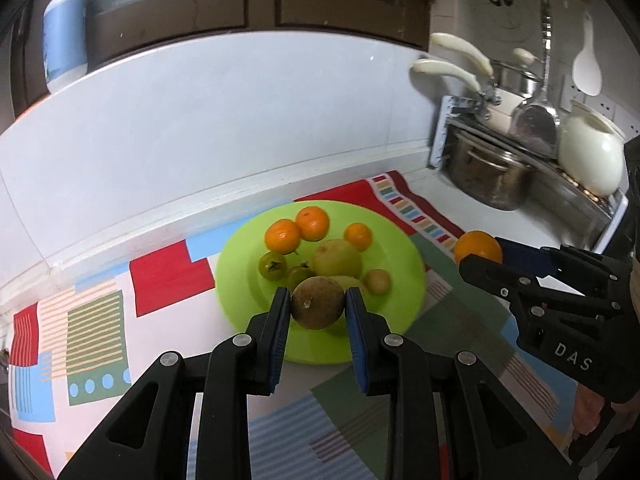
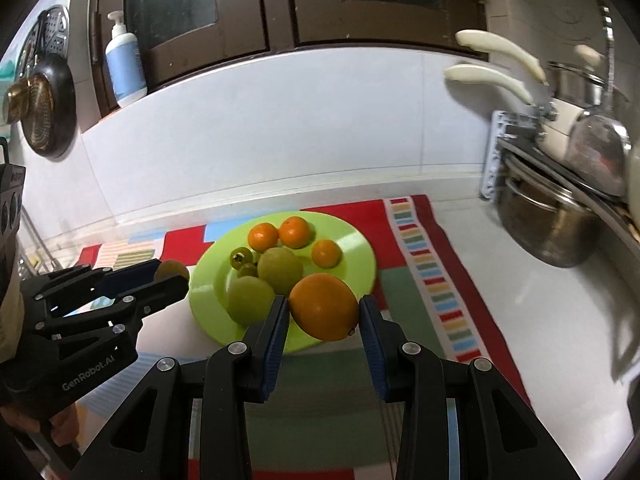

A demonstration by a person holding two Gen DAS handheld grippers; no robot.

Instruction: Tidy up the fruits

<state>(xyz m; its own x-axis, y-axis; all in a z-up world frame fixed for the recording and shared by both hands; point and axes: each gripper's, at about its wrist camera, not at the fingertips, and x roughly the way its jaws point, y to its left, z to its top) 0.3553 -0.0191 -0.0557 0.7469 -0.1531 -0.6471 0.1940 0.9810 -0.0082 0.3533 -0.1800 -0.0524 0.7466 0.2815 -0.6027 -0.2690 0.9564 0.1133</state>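
Left gripper [image 1: 318, 304], marked "GenRobot.AI", grips a brown fruit [image 1: 317, 302]; right gripper [image 2: 323, 312], marked "DAS", grips an orange [image 2: 323, 306], frame centre.

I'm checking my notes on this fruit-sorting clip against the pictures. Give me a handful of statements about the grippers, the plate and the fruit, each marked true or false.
1. The left gripper is closed on a brown round fruit. True.
2. The right gripper is open with nothing in it. False: it is closed on a large orange.
3. The plate is blue. False: it is bright green.
4. Three small oranges lie on the far part of the plate. True.
5. The plate rests on a patterned cloth. True.
6. A metal pot stands left of the plate. False: it stands at the right, under a rack.
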